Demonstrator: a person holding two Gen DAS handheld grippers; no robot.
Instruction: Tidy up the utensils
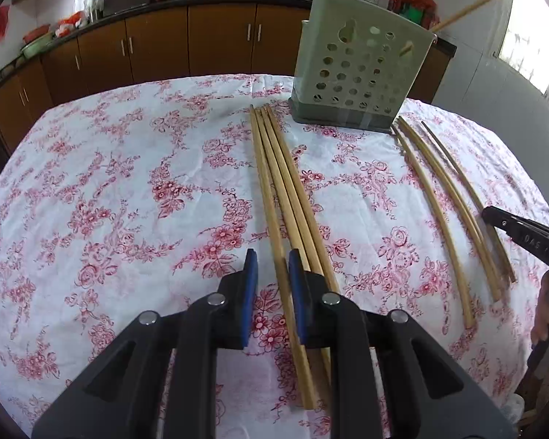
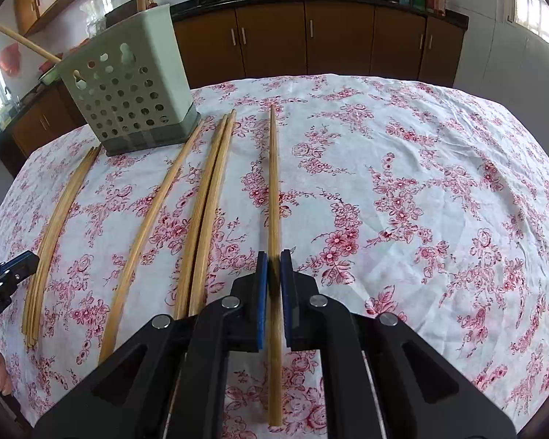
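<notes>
Several wooden chopsticks lie lengthwise on the flowered tablecloth. My left gripper (image 1: 271, 261) is open and straddles the leftmost chopstick (image 1: 265, 183) of a tight group of three. My right gripper (image 2: 273, 261) is shut on a single chopstick (image 2: 273, 183), the rightmost one, which lies along the cloth. The right gripper also shows in the left wrist view (image 1: 492, 216). A pale green perforated utensil holder (image 1: 358, 69) stands at the far side with chopsticks (image 1: 465, 11) sticking out; it also shows in the right wrist view (image 2: 128, 91).
Three more chopsticks (image 2: 201, 212) lie between the two groups in the right wrist view. The left gripper's tip shows there too (image 2: 22, 261). Brown kitchen cabinets (image 1: 186, 40) and a counter with woks stand behind the table. The tablecloth (image 2: 439, 201) stretches to the right.
</notes>
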